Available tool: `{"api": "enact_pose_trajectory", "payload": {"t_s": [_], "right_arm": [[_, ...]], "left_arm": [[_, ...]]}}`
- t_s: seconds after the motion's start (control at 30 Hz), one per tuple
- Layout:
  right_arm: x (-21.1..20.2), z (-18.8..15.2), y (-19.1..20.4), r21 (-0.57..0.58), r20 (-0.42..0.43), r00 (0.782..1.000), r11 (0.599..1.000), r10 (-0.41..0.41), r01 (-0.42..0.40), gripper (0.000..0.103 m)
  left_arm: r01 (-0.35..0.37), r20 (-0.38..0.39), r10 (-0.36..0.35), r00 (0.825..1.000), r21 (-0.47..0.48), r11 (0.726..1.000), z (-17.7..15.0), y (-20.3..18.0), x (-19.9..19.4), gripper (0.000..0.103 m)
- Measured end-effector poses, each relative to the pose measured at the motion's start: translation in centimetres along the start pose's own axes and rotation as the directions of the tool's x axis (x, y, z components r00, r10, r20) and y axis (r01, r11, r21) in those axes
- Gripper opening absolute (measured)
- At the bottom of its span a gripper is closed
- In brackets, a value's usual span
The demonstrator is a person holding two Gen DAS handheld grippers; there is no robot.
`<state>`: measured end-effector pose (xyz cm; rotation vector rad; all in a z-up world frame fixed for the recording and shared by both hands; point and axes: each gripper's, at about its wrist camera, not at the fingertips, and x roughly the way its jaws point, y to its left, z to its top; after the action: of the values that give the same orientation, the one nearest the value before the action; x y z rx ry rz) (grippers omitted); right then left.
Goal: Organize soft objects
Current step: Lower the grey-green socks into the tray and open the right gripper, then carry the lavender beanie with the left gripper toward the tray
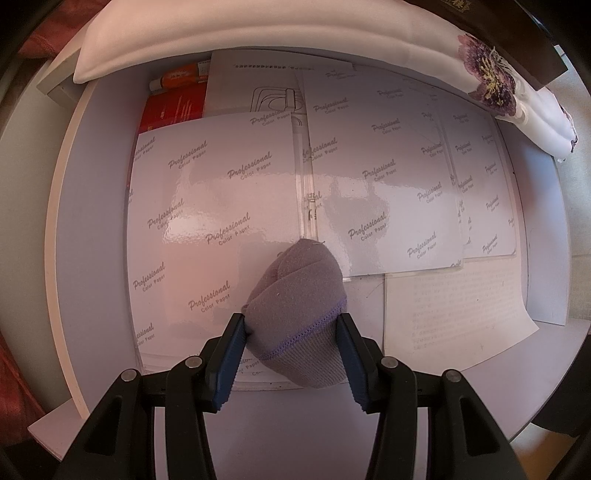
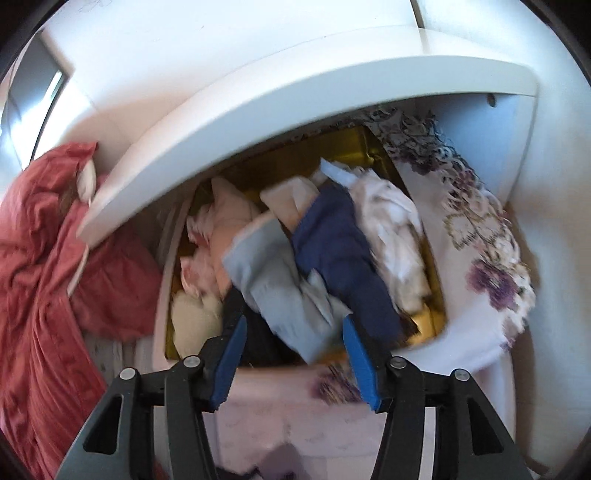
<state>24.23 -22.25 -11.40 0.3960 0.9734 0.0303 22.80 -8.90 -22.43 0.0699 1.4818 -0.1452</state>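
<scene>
A rolled grey-purple sock (image 1: pixel 295 295) with a ribbed cuff is clamped between the blue pads of my left gripper (image 1: pixel 291 325), which points straight down over glossy sheets of photo paper (image 1: pixel 221 206). In the right wrist view my right gripper (image 2: pixel 293 325) stands open with nothing pressed between its pads. Below it is a gold-lined box (image 2: pixel 432 306) packed with loose clothes: a navy piece (image 2: pixel 332 243), a light blue piece (image 2: pixel 269 280), pink fabric (image 2: pixel 218 236) and white fabric (image 2: pixel 391 229). The picture there is motion-blurred.
A white cushion (image 1: pixel 258 33) and a floral cloth (image 1: pixel 491 85) lie at the far edge of the white shelf (image 1: pixel 66 221). A red box (image 1: pixel 173 107) and a printed sheet (image 1: pixel 454 310) rest on it. A red quilt (image 2: pixel 44 258), a white board (image 2: pixel 295 103) and floral bedding (image 2: pixel 472 229) surround the box.
</scene>
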Motion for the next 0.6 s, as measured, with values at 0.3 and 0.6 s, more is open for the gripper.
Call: {"api": "enact_pose_trajectory", "payload": {"t_s": [0.3,0.6], "right_arm": [[0.0,-6.7,-4.5,0.01,-0.134,0.986,0.995,-0.101,0.103,0.067],[6.8,-12.9,-8.4,-0.012,-0.388,0.883,0.96,-0.262,0.279,0.067]], "left_arm": [[-0.003,0.004,0.002,1.0,0.008,1.0,0.0,-0.1,-0.2,0.05],[-0.003,0.017,0.003,1.0,0.012,1.0,-0.2,-0.1,-0.5,0.05]]}}
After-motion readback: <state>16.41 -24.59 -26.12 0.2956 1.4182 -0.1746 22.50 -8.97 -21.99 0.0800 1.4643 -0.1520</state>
